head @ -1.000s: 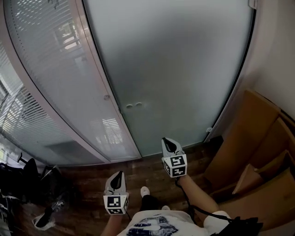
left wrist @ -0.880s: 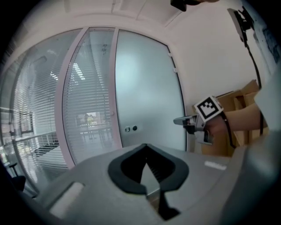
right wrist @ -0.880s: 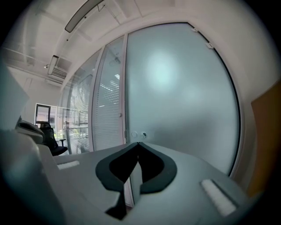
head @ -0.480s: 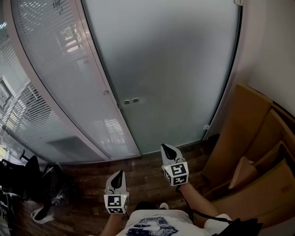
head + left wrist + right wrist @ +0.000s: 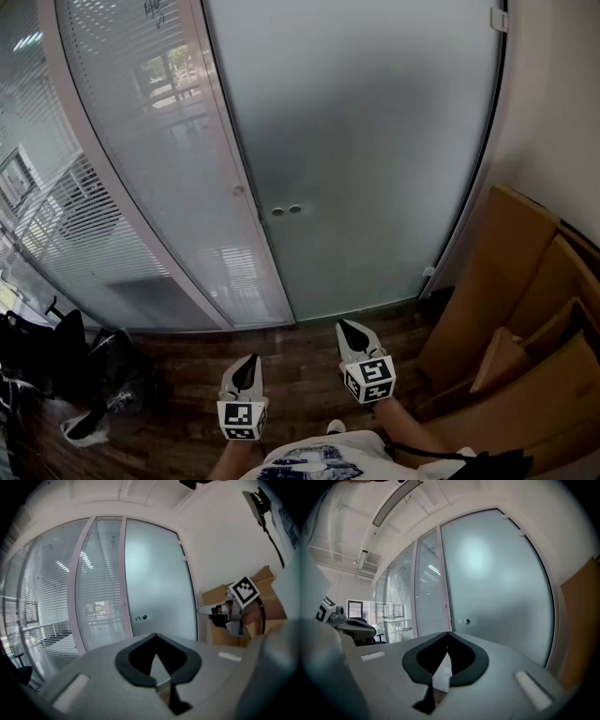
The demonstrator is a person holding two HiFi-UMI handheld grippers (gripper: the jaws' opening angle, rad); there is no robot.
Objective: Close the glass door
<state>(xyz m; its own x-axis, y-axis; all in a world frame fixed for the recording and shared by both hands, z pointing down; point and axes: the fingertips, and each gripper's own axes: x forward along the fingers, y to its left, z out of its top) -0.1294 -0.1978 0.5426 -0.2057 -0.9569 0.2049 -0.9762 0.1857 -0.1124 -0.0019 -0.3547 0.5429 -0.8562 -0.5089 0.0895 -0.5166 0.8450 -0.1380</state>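
Note:
The frosted glass door [image 5: 375, 159] stands flush in its frame, with two small round fittings [image 5: 286, 211] near its left edge. It fills the middle of the left gripper view [image 5: 157, 583] and of the right gripper view [image 5: 497, 583]. My left gripper [image 5: 247, 361] is low in the head view, shut and empty, well short of the door. My right gripper [image 5: 347, 326] is a little further forward, also shut with nothing held, and apart from the glass. Each gripper's own jaws meet at the tip in its own view [image 5: 154, 635] [image 5: 447, 633].
A glass partition with blinds [image 5: 141, 169] runs off to the left of the door. Cardboard sheets [image 5: 506, 309] lean against the right wall. A dark office chair [image 5: 47, 347] stands at the lower left on the wooden floor [image 5: 187, 375]. A small door stop [image 5: 427, 273] sits at the door's lower right.
Both grippers have drawn back from the door and now sit lower in the head view. The door has not moved, and both grippers stay shut.

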